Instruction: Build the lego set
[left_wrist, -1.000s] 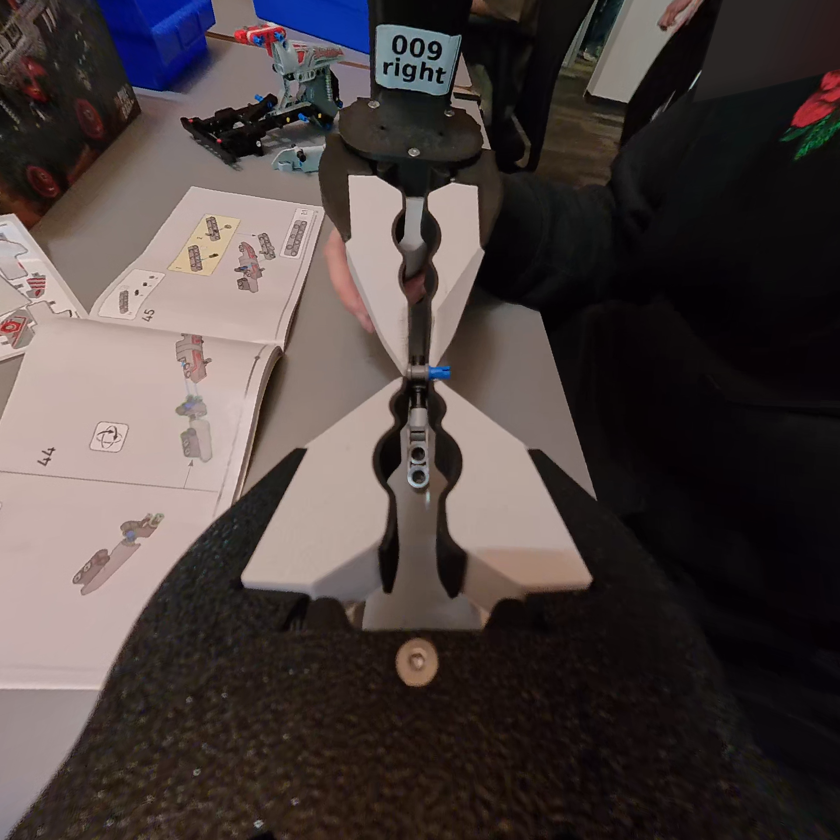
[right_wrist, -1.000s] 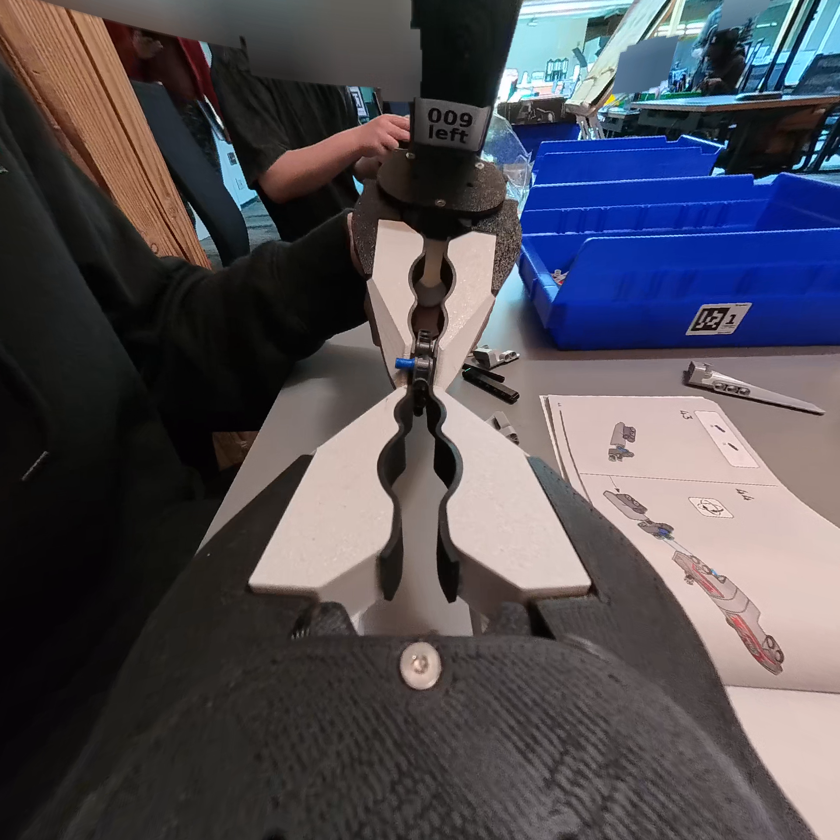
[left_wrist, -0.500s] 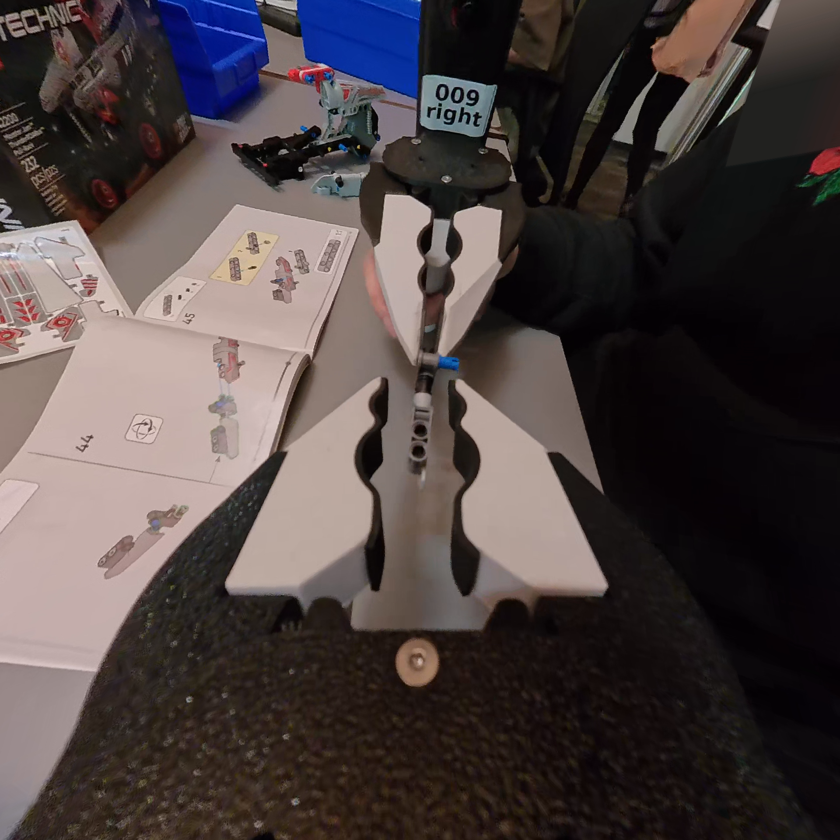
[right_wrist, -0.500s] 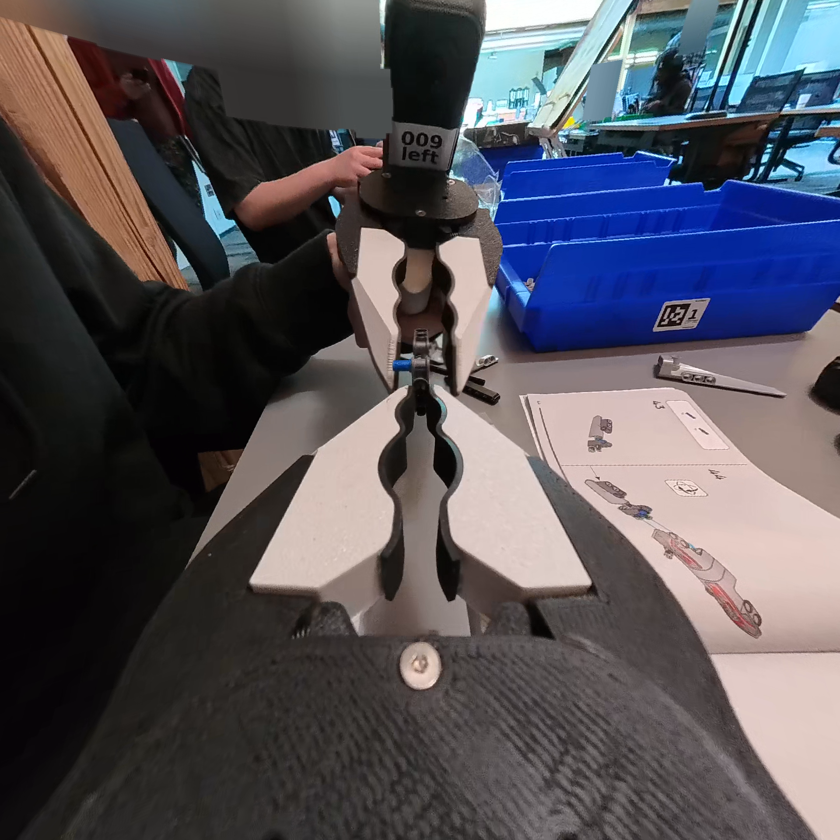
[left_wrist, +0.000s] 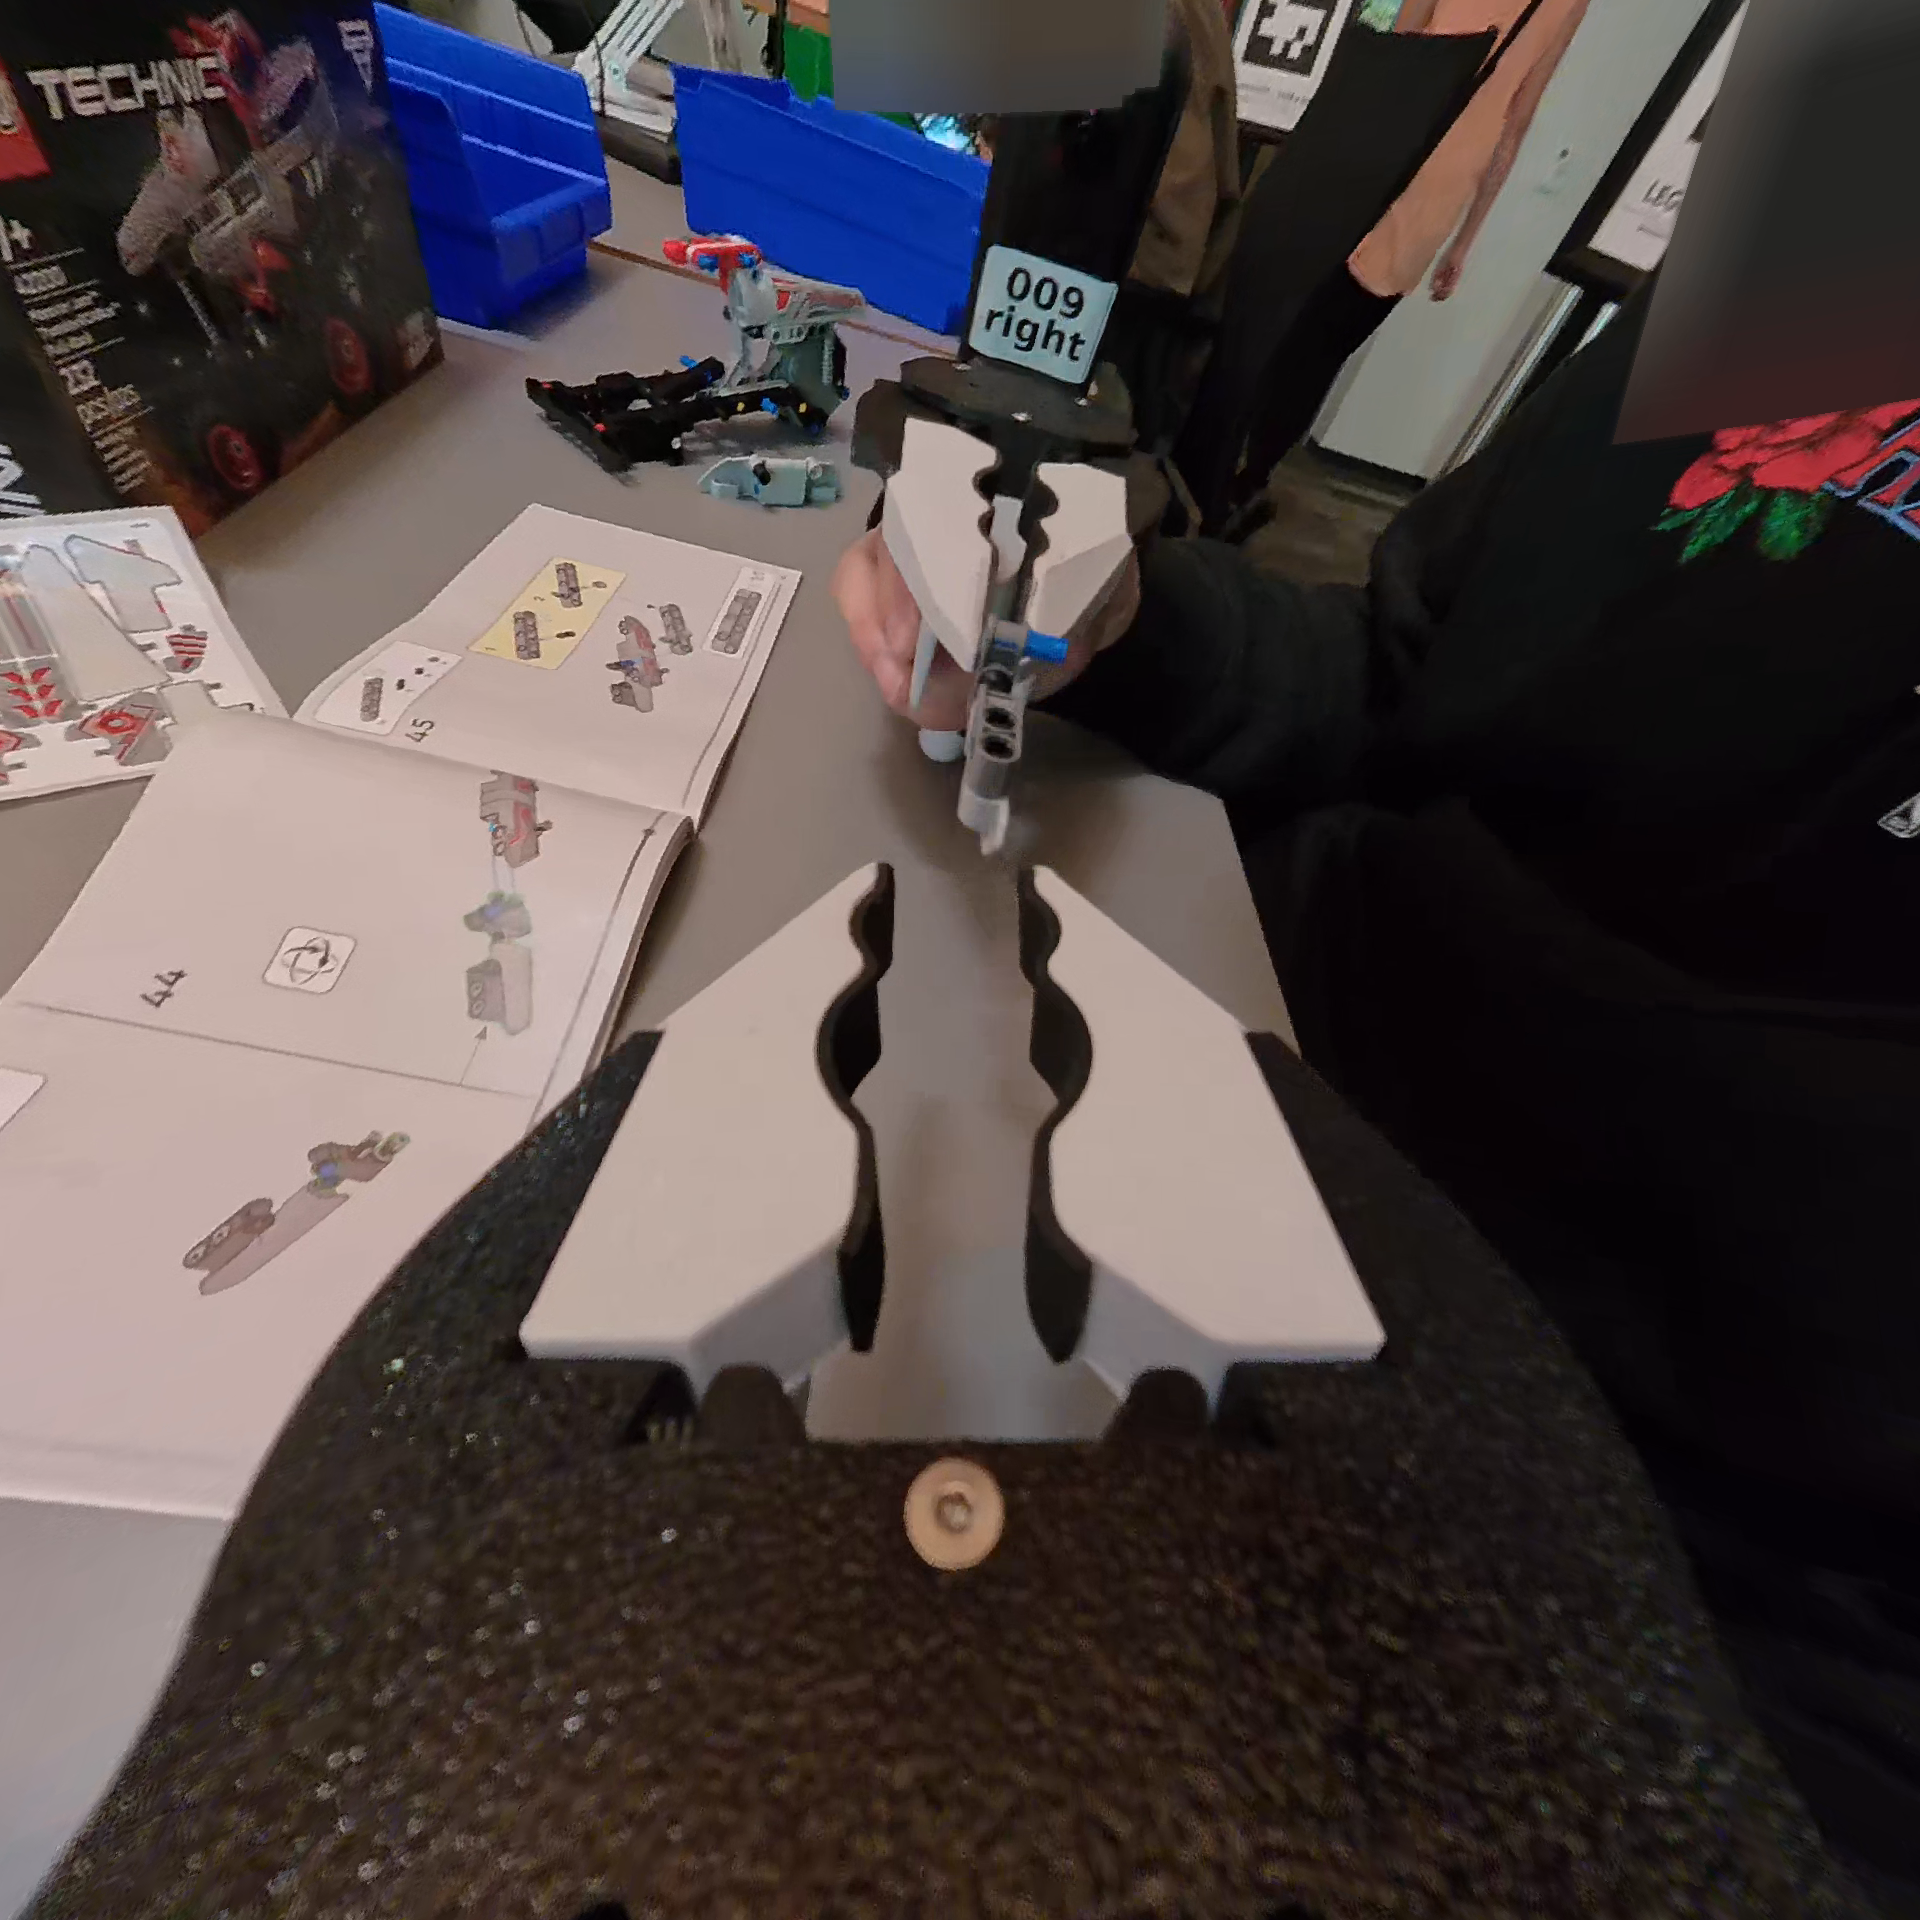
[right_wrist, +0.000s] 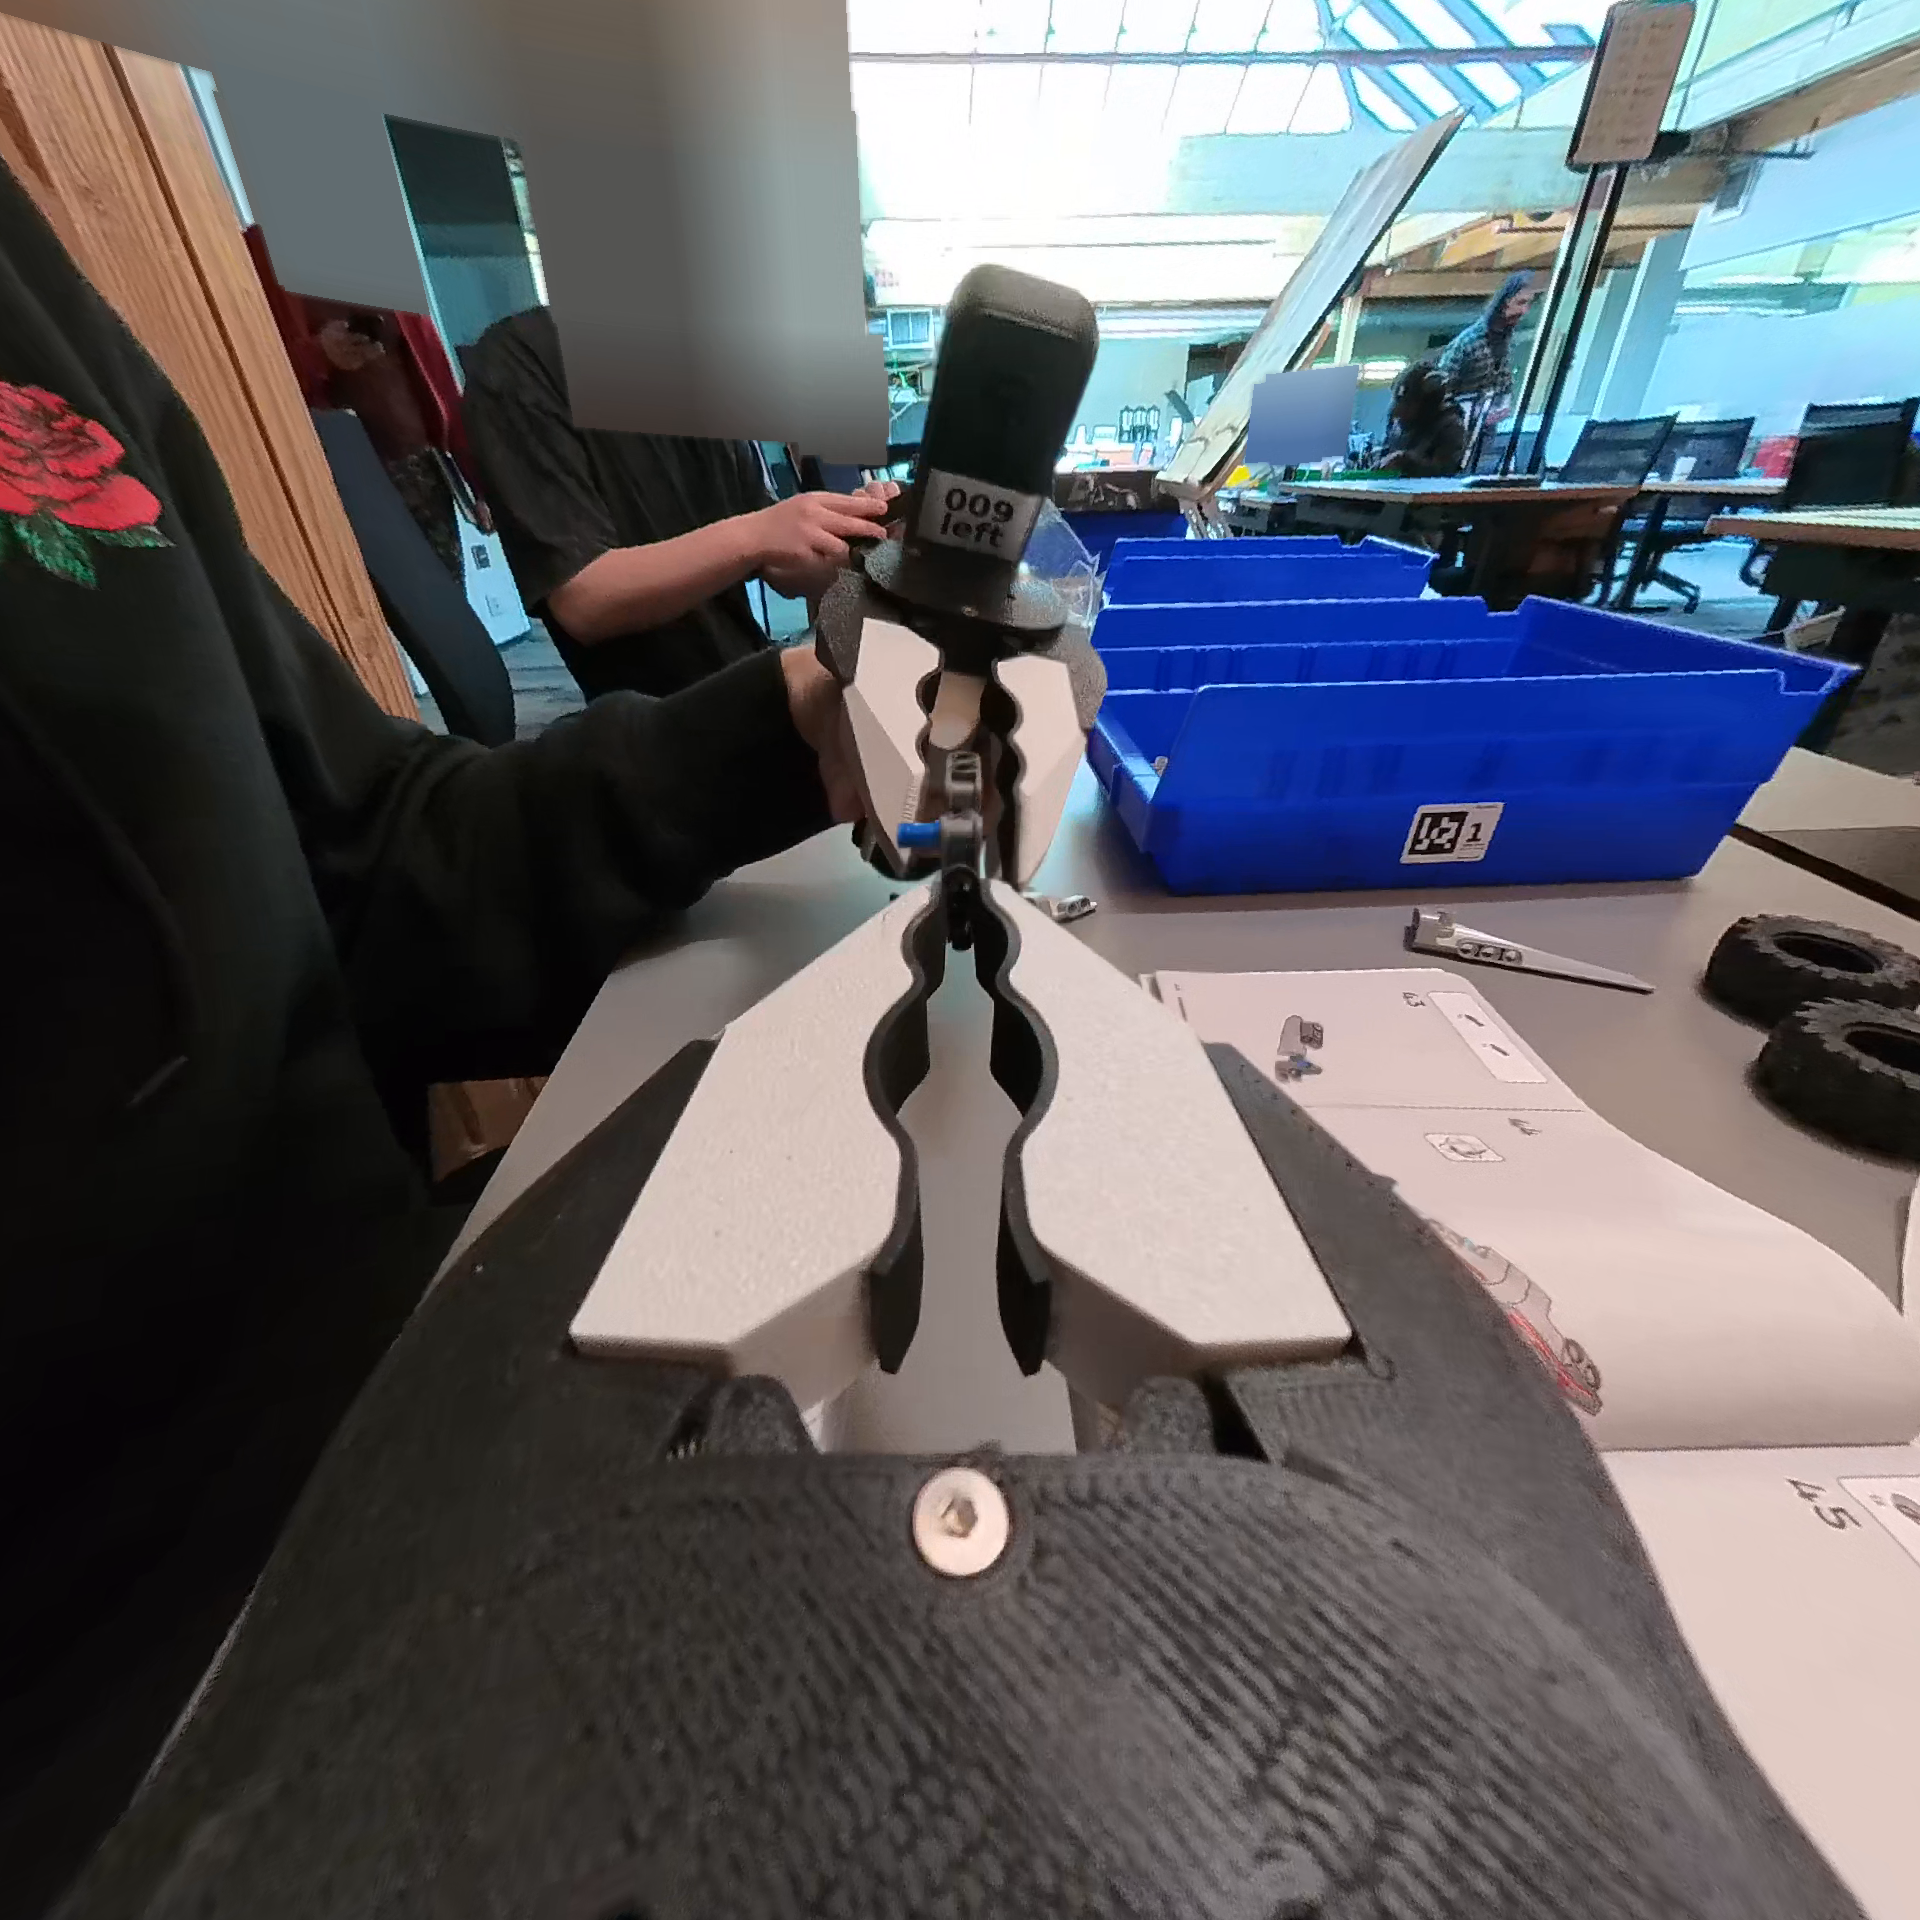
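A small grey lego assembly (left_wrist: 992, 727) with a blue pin (left_wrist: 1044, 646) hangs over the grey table (left_wrist: 1101, 831). My right gripper (left_wrist: 1003, 649) is shut on its upper end. In the right wrist view the right gripper (right_wrist: 961, 920) pinches the assembly (right_wrist: 961, 821) at its fingertips, and the blue pin (right_wrist: 914, 834) sticks out to the left. My left gripper (left_wrist: 956, 883) is open and empty, a little short of the assembly's lower tip. Its fingers (right_wrist: 883, 727) stand apart behind the assembly in the right wrist view.
An open instruction booklet (left_wrist: 364, 883) lies on the left. A partly built model (left_wrist: 717, 384), a loose grey part (left_wrist: 769, 480), the set's box (left_wrist: 197, 260) and a sticker sheet (left_wrist: 94, 644) lie beyond. Blue bins (right_wrist: 1403, 727), a grey wedge piece (right_wrist: 1507, 951) and two tyres (right_wrist: 1818, 966) sit farther off. Some 5 cm of space lies between my two pairs of fingers.
My left gripper opened, let go of the assembly and drew back from it. My right gripper kept hold of the assembly, which now hangs from it alone.
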